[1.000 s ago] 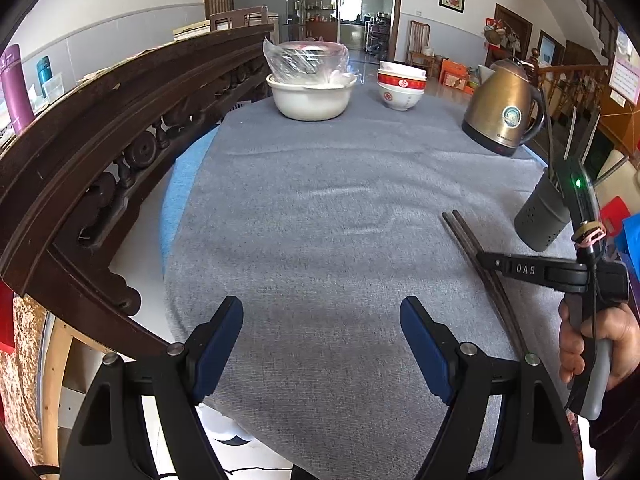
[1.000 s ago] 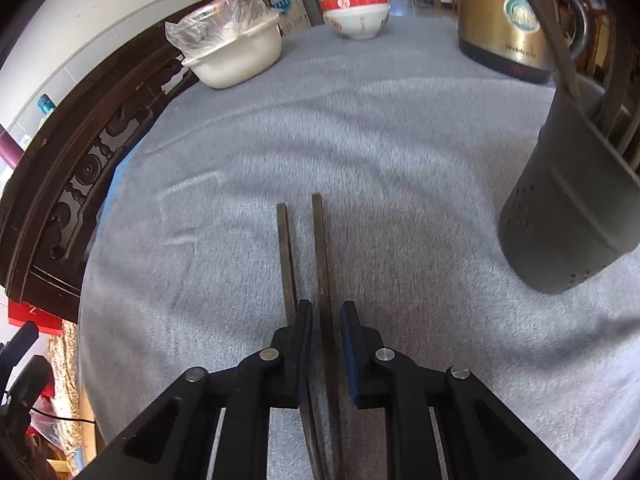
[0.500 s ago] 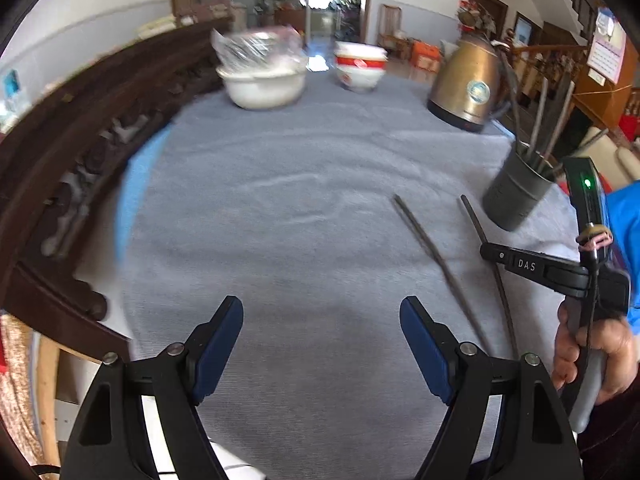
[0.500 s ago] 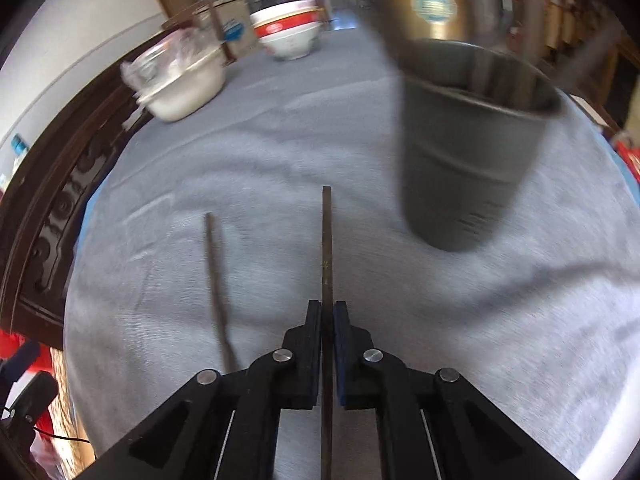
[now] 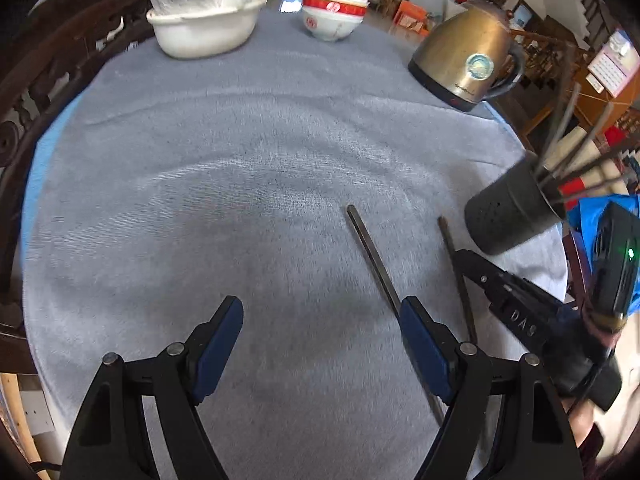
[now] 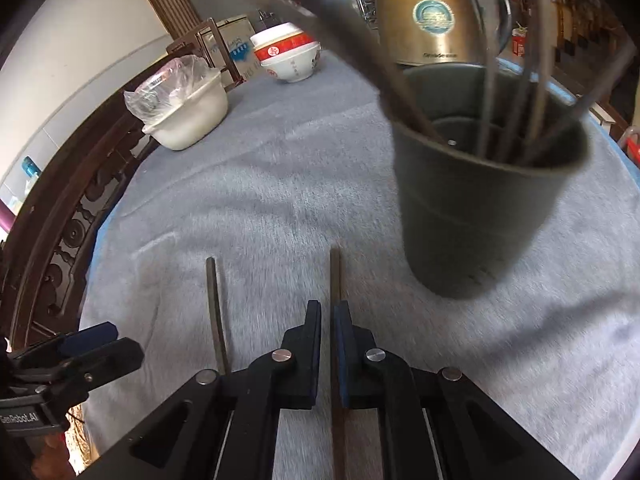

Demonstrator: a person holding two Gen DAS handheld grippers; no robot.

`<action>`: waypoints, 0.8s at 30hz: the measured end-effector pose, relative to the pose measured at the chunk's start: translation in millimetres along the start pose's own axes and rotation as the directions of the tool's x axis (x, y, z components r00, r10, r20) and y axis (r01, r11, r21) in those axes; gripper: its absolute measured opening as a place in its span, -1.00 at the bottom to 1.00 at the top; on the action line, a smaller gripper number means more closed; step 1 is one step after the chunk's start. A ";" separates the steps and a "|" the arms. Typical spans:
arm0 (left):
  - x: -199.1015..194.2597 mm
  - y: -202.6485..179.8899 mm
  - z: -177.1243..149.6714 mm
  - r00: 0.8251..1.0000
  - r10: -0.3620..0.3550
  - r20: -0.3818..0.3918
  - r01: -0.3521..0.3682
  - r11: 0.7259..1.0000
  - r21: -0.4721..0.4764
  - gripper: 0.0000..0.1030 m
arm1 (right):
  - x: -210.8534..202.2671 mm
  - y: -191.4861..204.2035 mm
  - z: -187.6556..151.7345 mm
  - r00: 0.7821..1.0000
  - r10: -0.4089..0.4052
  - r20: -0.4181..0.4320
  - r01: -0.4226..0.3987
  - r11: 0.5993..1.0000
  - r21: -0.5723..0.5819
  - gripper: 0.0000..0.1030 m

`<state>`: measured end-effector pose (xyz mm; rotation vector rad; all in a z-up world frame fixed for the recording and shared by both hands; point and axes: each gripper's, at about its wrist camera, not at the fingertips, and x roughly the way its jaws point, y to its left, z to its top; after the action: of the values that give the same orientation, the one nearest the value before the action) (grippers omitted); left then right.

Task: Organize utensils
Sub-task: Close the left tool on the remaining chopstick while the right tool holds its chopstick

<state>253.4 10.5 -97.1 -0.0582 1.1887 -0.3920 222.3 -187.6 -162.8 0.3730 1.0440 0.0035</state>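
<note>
Dark wooden chopstick sits pinched in my right tool, just short of the grey utensil cup; its twin lies by my spread left tool. Thin stick could pivot, miss the crowded rim.

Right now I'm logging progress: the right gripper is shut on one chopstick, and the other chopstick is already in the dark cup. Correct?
Not quite. The right gripper is shut on one chopstick, but the other chopstick lies on the grey cloth, not in the dark cup. The right wrist view shows it.
</note>
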 end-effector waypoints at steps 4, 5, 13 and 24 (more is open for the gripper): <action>12.2 1.8 9.4 1.000 -0.008 -0.029 0.007 1.000 -0.030 0.51 | 11.3 -3.1 -1.8 1.000 -0.005 -0.001 0.005 1.000 0.008 -0.80; 14.1 1.0 11.2 0.999 -0.014 -0.034 0.013 0.999 -0.036 0.43 | 10.8 -4.6 -3.7 1.000 -0.002 0.011 0.002 1.000 0.001 -0.80; 28.4 -8.9 24.7 0.996 -0.057 -0.074 0.052 0.996 -0.069 0.18 | -24.5 -17.3 -14.1 0.994 0.054 0.094 -0.052 0.998 -0.017 -0.87; 58.7 -21.7 41.9 0.989 -0.060 -0.132 0.040 0.988 -0.146 0.18 | -107.9 -32.1 -35.4 0.953 0.211 0.218 -0.213 0.977 -0.012 -0.87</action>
<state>304.2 -35.6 -128.1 -0.1883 1.3516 -0.3588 132.1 -226.3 -97.4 0.4839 0.7836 0.1462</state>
